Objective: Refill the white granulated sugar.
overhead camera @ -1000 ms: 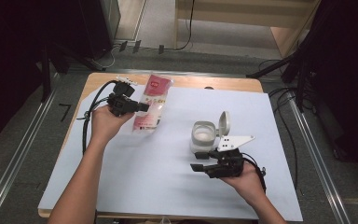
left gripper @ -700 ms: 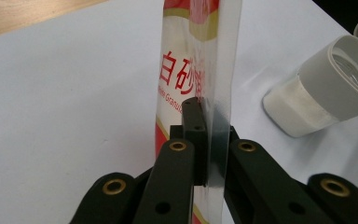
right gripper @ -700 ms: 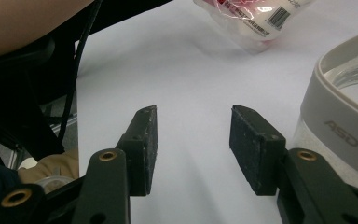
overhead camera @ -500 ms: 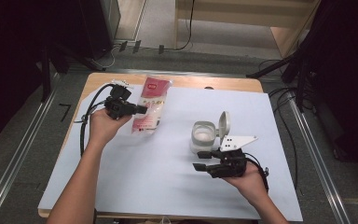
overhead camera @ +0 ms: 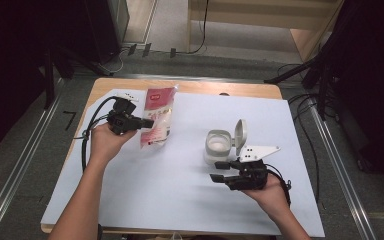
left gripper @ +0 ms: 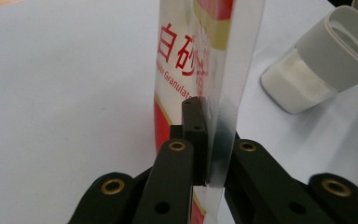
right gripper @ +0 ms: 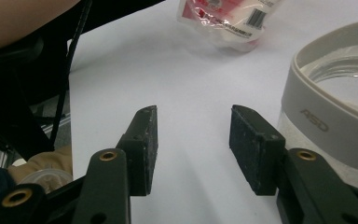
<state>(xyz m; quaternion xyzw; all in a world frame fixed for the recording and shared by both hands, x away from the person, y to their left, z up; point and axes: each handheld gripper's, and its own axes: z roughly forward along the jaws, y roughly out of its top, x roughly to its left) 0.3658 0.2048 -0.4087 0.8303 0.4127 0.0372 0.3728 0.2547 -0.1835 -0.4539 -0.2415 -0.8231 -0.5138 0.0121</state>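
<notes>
Two fingers of the left gripper are pressed tight on the thin edge of the sugar bag, a clear pouch with red print and white sugar inside. In the left gripper view the plastic film runs straight up between the two black pads. Compared with one second ago, this hand is a little lower and closer to the person, and the bag has come with it; the lower end of the bag now seems to be near or on the white worktop, left of the middle, though I cannot tell if it really touches.

The fingers of the right gripper stand about half apart with nothing between them, and this hand has not moved. It waits just beside the open jar, which has a grey rim, a lid flipped up, and some white powder at the bottom.

In my judgement, the small move means the bag is now firmly gripped and is being brought toward the jar. The pouring is not started yet. The free gripper probably has to steady the jar or help to open the bag.
</notes>
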